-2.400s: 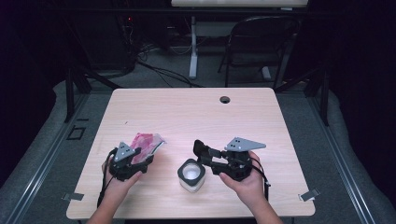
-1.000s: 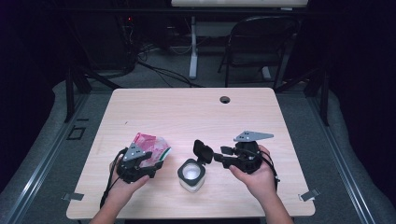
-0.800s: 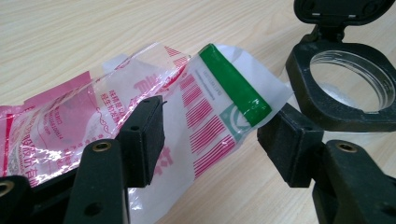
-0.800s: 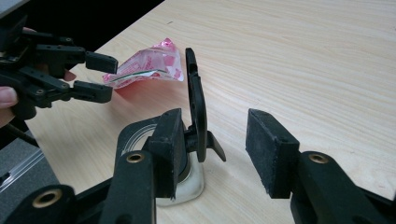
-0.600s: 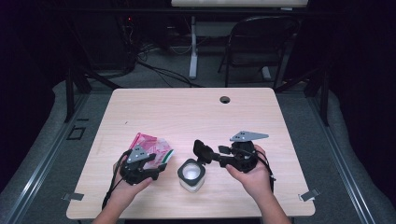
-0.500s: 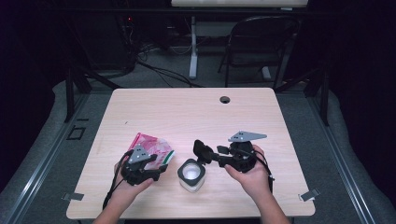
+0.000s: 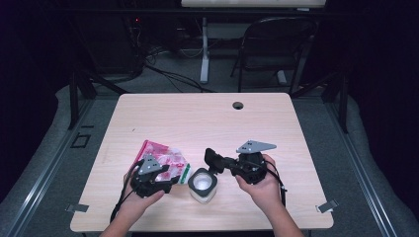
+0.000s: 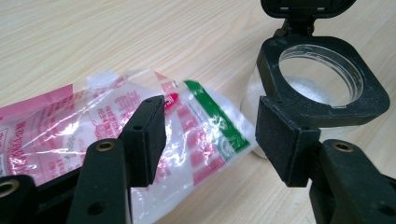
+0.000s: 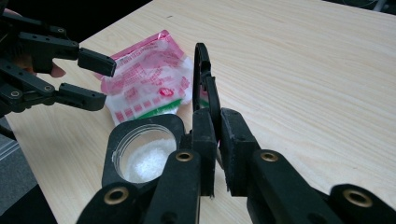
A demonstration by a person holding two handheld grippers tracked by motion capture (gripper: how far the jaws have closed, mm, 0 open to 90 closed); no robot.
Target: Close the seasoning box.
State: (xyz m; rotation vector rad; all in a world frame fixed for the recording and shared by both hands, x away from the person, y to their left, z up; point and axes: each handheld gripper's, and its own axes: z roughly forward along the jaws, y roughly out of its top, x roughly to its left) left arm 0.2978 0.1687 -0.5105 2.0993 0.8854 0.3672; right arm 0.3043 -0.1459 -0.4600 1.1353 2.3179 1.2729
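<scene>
Jar (image 7: 203, 184) sits low in the middle of the high view, on the pale wood-grain surface (image 7: 207, 118). It is clear, with a squarish black collar round a circular mouth, and holds white granules at the bottom. Its black flip lid (image 9: 204, 77) stands upright on a hinge at the collar's edge.

Just left of the jar in the high view lies a bag (image 7: 163, 159), a thin, glossy, crinkled plastic pouch printed in pink and red with a green stripe at the end nearest the jar; that end lies against the jar's side in the left gripper view.

In the right gripper view the right gripper (image 9: 215, 135) has its fingers pinching the upright lid at the hinge; its jaws have just been closing with the lid between them. The right hand (image 7: 262, 185) holds it roughly level, pointing toward the frame's left.

The left gripper (image 8: 210, 135) has its flat, blocky black fingers spread, one over the bag and one in front of the jar's collar, gripping nothing. The left hand (image 7: 141, 202) comes in from the lower left, gripper low over the bag.
</scene>
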